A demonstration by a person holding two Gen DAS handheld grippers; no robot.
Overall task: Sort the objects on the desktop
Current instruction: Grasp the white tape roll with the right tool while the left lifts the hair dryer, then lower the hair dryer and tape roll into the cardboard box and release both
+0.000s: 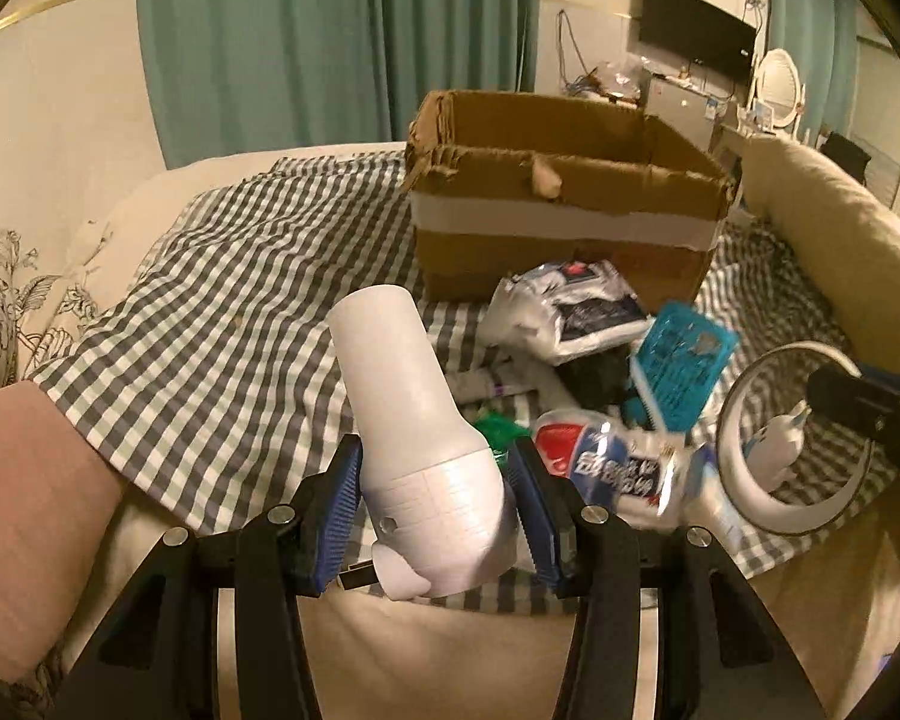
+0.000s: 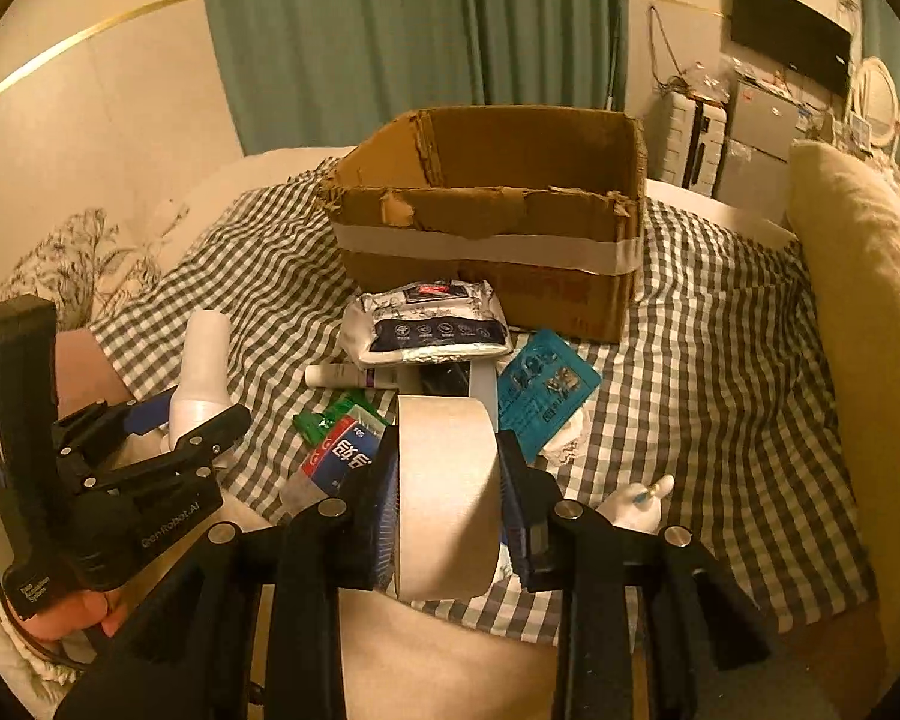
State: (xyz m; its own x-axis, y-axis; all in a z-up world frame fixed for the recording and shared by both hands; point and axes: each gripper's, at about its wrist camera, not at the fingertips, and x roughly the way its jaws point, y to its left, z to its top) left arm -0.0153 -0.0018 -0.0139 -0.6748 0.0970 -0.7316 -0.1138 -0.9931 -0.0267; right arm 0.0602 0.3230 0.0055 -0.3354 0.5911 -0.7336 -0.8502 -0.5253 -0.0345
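My left gripper (image 1: 435, 462) is shut on a white dryer-shaped device (image 1: 402, 396), held above the checked cloth with its barrel pointing up and away. The right wrist view shows that device (image 2: 201, 372) in the left gripper (image 2: 189, 420) at the left. My right gripper (image 2: 447, 444) is shut on a roll of beige tape (image 2: 447, 498), pads against its flat sides. The left wrist view shows the roll (image 1: 774, 492) as a ring at the right. An open cardboard box (image 1: 564, 210) (image 2: 492, 210) stands behind the pile.
Loose items lie on the checked cloth (image 2: 720, 360) before the box: a wipes pack (image 2: 426, 324), a teal packet (image 2: 543, 390), a red-and-blue pouch (image 2: 342, 450), a green packet (image 2: 318, 417), a white tube (image 2: 342, 373), a small white bottle (image 2: 636, 504). A beige cushion (image 2: 858, 312) bounds the right.
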